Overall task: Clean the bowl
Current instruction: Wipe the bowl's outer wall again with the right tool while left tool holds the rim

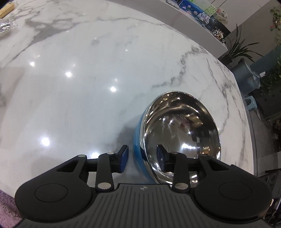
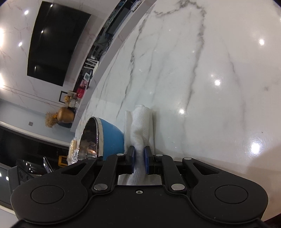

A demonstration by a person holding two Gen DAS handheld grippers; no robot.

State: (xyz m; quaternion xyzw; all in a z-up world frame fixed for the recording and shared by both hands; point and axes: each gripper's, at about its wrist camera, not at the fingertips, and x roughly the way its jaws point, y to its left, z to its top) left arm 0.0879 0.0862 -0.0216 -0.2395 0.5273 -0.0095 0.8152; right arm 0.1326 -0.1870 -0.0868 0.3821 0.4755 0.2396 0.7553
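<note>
A steel bowl (image 1: 182, 129) with a blue outside sits on the marble table (image 1: 87, 70). My left gripper (image 1: 142, 157) is open and straddles the bowl's near rim: one pad outside the blue wall, the other inside the shiny bowl, neither clearly touching. In the right wrist view the bowl (image 2: 103, 138) shows on the left. My right gripper (image 2: 139, 157) is shut on a white folded cloth (image 2: 140, 126), pinched between the blue pads and lying on the table just right of the bowl.
A shelf with boxes and cups (image 1: 202, 14) and potted plants (image 1: 240, 47) stand beyond the table's far edge. A plastic wrapper (image 1: 7, 26) lies at the far left. A purple towel (image 1: 7, 207) shows at the bottom left.
</note>
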